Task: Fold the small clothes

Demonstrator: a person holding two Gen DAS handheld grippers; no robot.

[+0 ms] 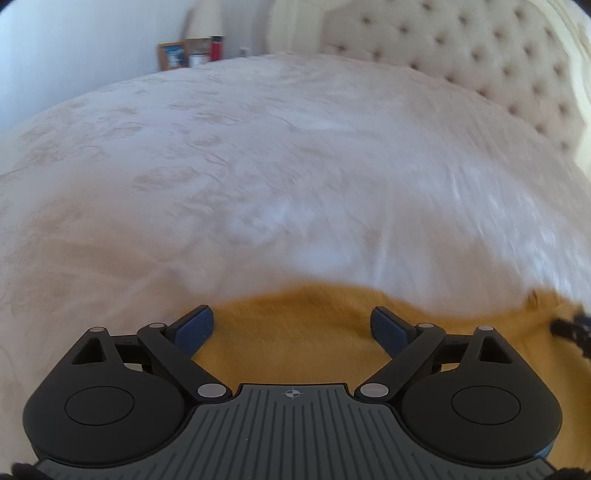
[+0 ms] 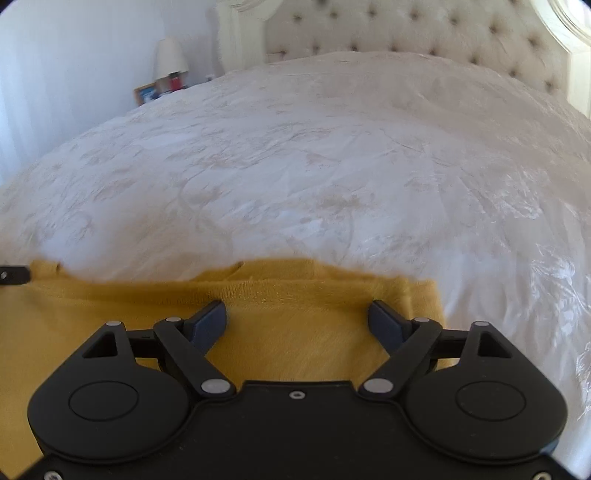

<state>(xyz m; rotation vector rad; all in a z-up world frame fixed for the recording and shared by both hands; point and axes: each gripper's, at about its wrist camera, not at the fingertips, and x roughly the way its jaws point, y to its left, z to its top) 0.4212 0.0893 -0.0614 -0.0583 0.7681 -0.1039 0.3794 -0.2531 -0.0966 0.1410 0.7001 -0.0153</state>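
- My left tongs [image 1: 291,326] stand wide open above the mustard-yellow garment [image 1: 295,343]; nothing is between the blue pads.
- My right tongs [image 2: 297,321] are also wide open and empty, over the same garment [image 2: 295,332].
- The garment is soft, slightly fuzzy knit, lying flat on the bed [image 2: 295,166], with a ribbed hem [image 2: 258,286] along its far edge.
- The bedcover is white, shiny, with a woven flower pattern.
- Behind stands a beige headboard [image 2: 406,29], padded and buttoned.

Black tool [image 1: 291,325], blue pads [image 1: 194,326], silver rivets.
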